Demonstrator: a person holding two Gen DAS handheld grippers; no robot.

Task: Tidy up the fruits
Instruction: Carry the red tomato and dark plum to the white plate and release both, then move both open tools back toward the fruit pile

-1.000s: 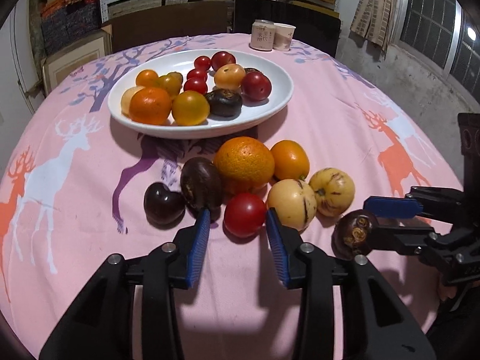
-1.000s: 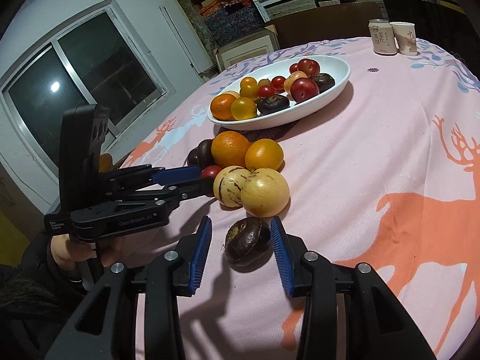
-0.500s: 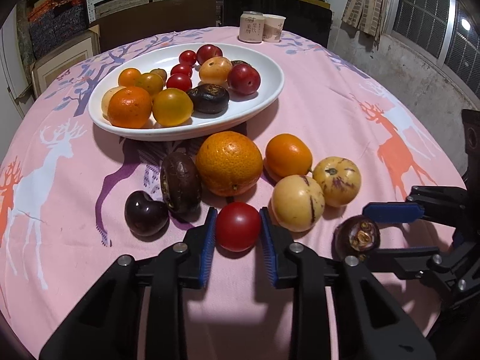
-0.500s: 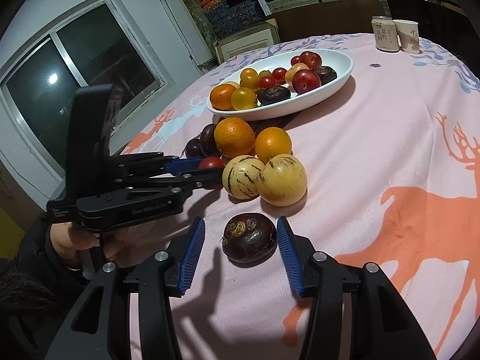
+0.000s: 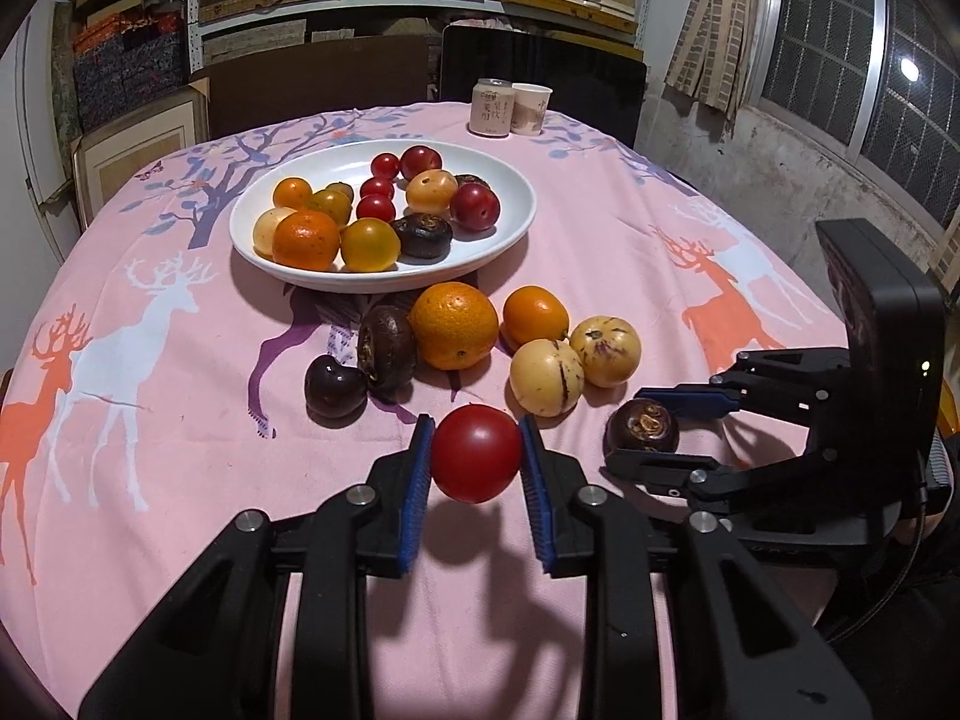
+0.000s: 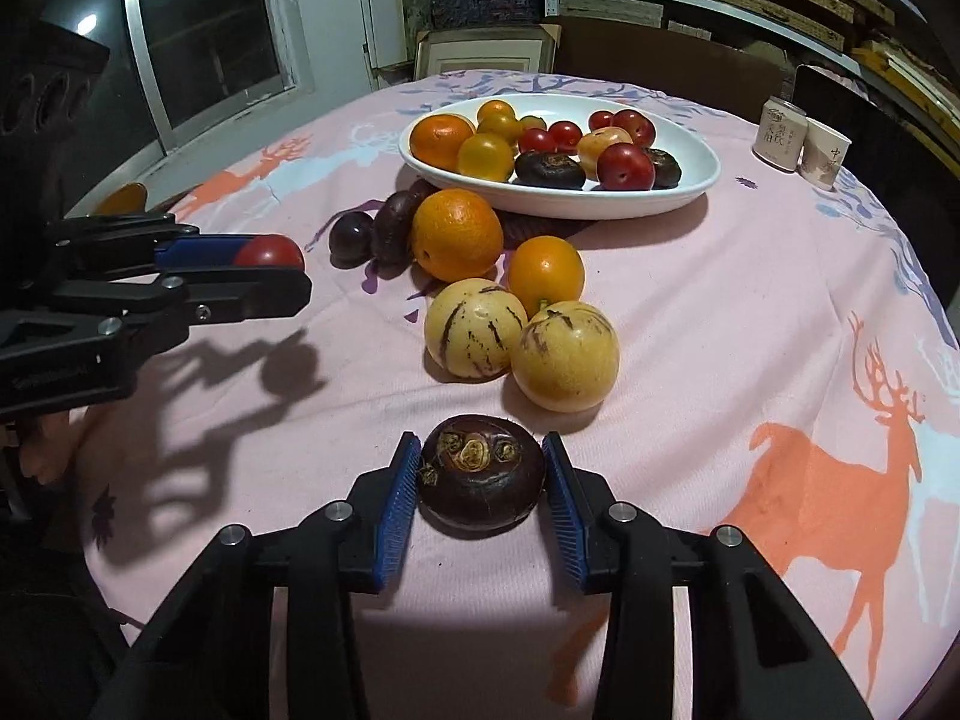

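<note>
My left gripper (image 5: 476, 461) is shut on a red tomato (image 5: 476, 453) and holds it above the pink tablecloth; it also shows in the right wrist view (image 6: 268, 251). My right gripper (image 6: 480, 483) is shut on a dark purple mangosteen (image 6: 482, 484), which also shows in the left wrist view (image 5: 642, 427). The white plate (image 5: 510, 228) at the back holds several fruits. Loose in front of it lie a large orange (image 5: 454, 325), a small orange (image 5: 535, 315), two yellow striped melons (image 5: 546, 377), a dark passion fruit (image 5: 386, 348) and a dark plum (image 5: 335, 387).
A can (image 5: 492, 107) and a paper cup (image 5: 531, 109) stand at the table's far edge, before a dark chair. Shelves with boxes line the back wall. The round table's edge curves close on all sides.
My left gripper closed on the red tomato and lifted it off the cloth, pulling back. My right gripper closed on the mangosteen and raised it.
</note>
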